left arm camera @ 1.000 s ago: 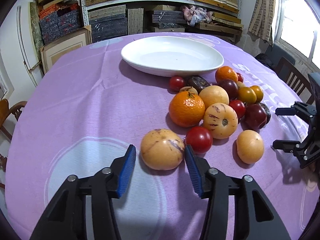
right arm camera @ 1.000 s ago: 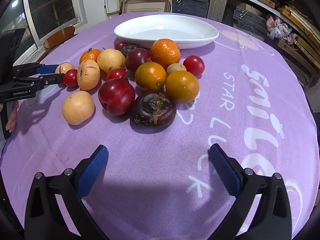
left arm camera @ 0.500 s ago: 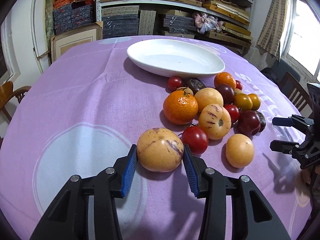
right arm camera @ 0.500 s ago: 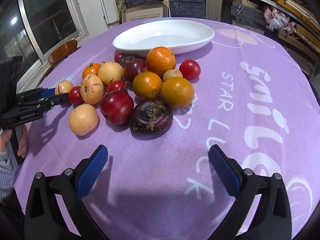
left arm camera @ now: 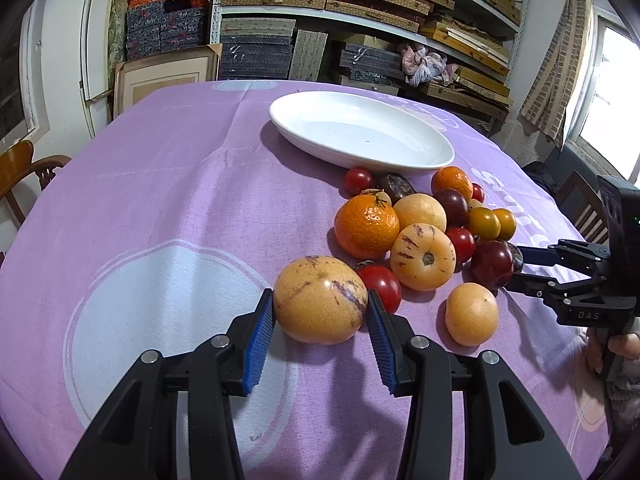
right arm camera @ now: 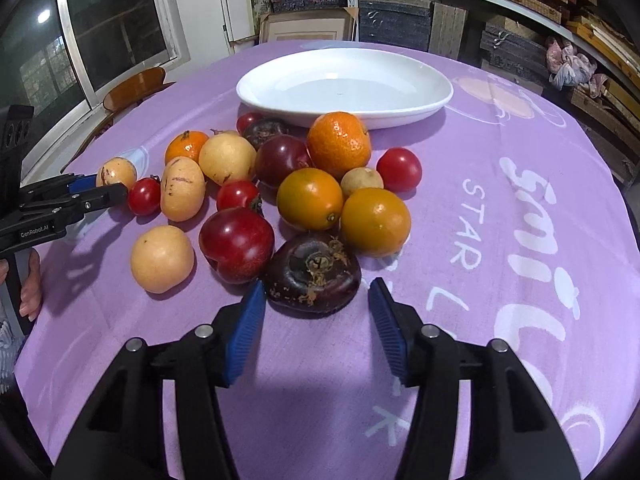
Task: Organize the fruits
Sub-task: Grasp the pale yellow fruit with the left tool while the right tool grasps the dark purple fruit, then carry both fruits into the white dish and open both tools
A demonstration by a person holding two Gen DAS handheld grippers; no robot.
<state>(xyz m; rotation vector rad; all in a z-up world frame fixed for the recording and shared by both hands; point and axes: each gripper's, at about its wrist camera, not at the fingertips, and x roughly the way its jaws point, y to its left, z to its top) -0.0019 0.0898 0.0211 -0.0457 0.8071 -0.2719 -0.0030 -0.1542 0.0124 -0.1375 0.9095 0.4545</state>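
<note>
The left hand-held gripper (left arm camera: pixel 320 316) has its blue pads on either side of a yellow melon (left arm camera: pixel 320 300) with purple streaks, both pads pressed to its skin; the melon sits on the purple cloth of the desk (left arm camera: pixel 160 200), at the near edge of the fruit pile. A red tomato (left arm camera: pixel 382 286) lies just beside the right pad, touching the melon. Behind them crowd a mandarin (left arm camera: pixel 366 226) and a second streaked melon (left arm camera: pixel 423 257), and beyond those the white plate (left arm camera: pixel 360 132) holds nothing.

The right hand-held gripper (right arm camera: pixel 316 324) is partly open around a dark purple fruit (right arm camera: pixel 314 272), with its left pad at the fruit's skin and its right pad a little apart from it. A red plum (right arm camera: pixel 236 244) touches that fruit on the left and an orange-yellow fruit (right arm camera: pixel 375 222) presses on it from behind, so the pads have close neighbours. A pale round fruit (right arm camera: pixel 162 258) lies alone, near the plum. Shelves of stacked boxes (left arm camera: pixel 360 0) and a wooden chair (left arm camera: pixel 24 168) stand around the desk.
</note>
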